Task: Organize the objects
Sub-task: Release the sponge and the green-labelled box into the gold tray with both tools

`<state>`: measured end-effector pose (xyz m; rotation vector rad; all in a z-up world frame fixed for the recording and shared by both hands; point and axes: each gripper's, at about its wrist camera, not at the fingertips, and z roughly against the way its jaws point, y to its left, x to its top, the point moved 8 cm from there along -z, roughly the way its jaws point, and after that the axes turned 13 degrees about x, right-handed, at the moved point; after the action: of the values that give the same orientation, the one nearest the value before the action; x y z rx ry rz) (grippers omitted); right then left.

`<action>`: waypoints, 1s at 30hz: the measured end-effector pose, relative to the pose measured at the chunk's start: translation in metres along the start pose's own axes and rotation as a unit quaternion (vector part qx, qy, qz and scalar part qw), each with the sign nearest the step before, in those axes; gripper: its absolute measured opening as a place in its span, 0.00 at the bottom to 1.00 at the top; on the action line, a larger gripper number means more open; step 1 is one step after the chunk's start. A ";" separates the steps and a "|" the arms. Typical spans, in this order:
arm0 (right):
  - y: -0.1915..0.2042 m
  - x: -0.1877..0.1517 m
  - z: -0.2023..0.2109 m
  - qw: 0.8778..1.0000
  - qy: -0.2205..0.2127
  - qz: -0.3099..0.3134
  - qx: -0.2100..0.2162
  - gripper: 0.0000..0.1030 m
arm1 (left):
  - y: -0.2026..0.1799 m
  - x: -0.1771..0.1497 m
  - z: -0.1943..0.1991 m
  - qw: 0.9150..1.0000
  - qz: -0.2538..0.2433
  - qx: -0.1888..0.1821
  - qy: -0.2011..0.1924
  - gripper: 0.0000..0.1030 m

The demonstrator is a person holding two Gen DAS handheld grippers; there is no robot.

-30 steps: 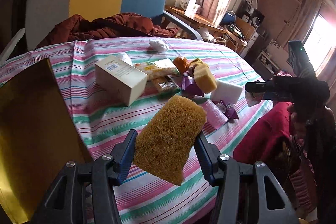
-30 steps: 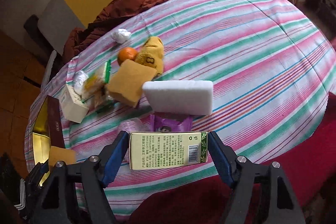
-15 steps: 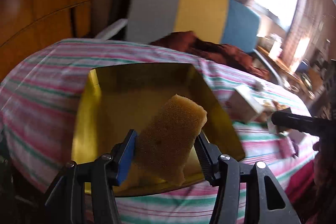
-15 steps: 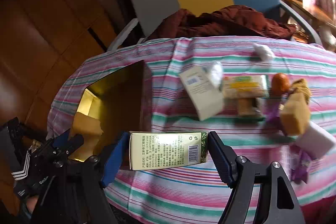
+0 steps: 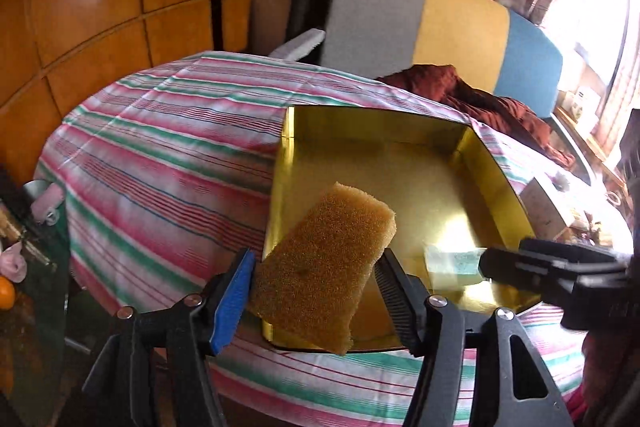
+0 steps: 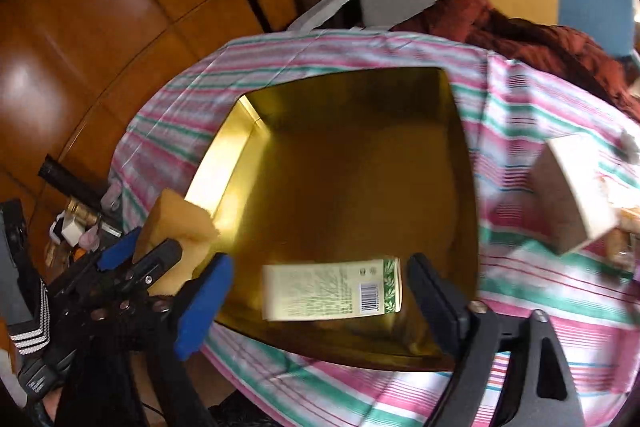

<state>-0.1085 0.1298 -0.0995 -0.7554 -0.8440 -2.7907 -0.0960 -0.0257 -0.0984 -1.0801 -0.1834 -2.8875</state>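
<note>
Risk: both drops land badly. Left gripper (image 5: pixel 316 291) fingers are opening; sponge (image 5: pixel 324 267) sits between them, gaps showing, hanging over the near-left corner of the gold box (image 5: pixel 496 163) (half past the rim). It could tip out onto the striped worktop (image 5: pixel 160 163). Right gripper (image 6: pixel 320 303) fingers are opening too, released; green carton (image 6: pixel 332 291) between them, over the box's near wall, may catch it.
</note>
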 end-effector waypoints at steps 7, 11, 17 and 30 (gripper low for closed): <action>0.002 -0.017 -0.008 1.000 0.002 -0.013 0.009 0.89 | 0.005 0.005 0.010 1.000 0.007 0.020 -0.019 0.64; 0.006 -0.021 0.009 0.998 -0.034 0.017 -0.041 0.99 | 0.000 0.010 0.019 0.999 0.003 0.021 -0.034 0.64; 0.010 -0.021 0.028 0.990 -0.078 0.056 -0.102 1.00 | -0.009 0.015 0.031 0.999 -0.008 0.016 -0.043 0.64; 0.002 -0.020 0.057 0.978 -0.128 0.066 -0.152 1.00 | -0.028 0.014 0.041 0.998 -0.030 0.011 -0.049 0.64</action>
<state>-0.0663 0.1594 -0.0673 -1.1916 -0.3804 -2.7711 -0.0825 0.0073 -0.0609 -1.2355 -0.2547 -2.8785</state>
